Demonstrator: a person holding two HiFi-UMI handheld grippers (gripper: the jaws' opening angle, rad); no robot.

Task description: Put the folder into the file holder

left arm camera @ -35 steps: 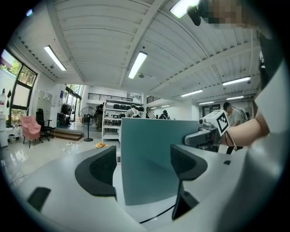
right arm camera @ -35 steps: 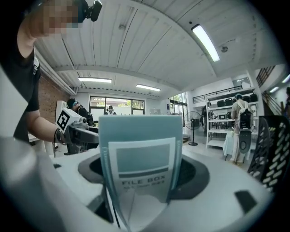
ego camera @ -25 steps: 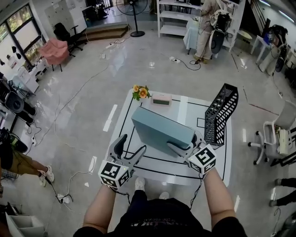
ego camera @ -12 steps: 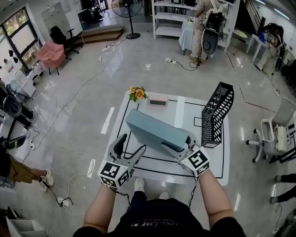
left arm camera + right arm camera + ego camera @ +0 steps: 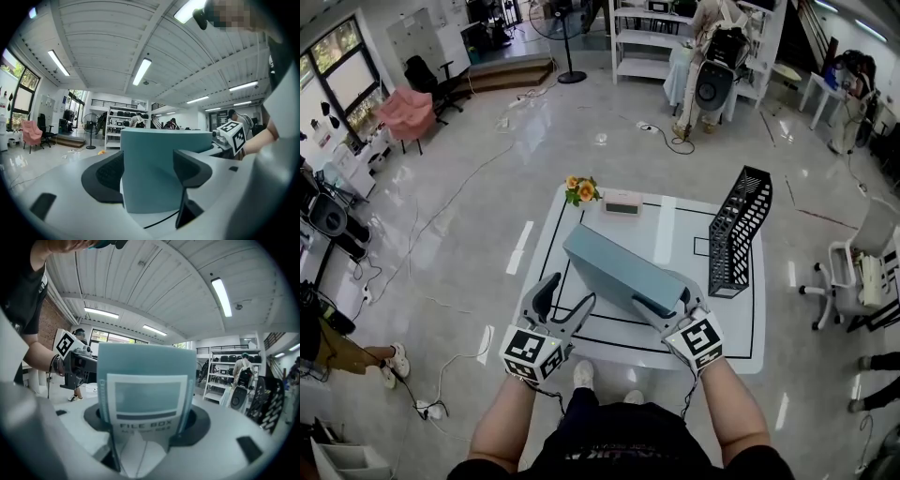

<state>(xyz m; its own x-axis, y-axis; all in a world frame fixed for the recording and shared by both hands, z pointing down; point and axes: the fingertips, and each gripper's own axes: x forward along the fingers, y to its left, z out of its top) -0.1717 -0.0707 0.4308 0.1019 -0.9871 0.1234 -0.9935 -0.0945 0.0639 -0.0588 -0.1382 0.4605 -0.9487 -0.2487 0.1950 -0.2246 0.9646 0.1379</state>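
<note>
White table [image 5: 667, 234]; on it flowers [image 5: 583, 190]; pink box [image 5: 622, 202]; file holder [image 5: 739, 230].

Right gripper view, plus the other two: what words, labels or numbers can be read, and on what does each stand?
"FILE BOX": on the spine label of the teal folder.
Smaller line under it: too blurred to read.
Display of the pink box, head view: too small to read.
Nothing else is legible in any view.
</note>
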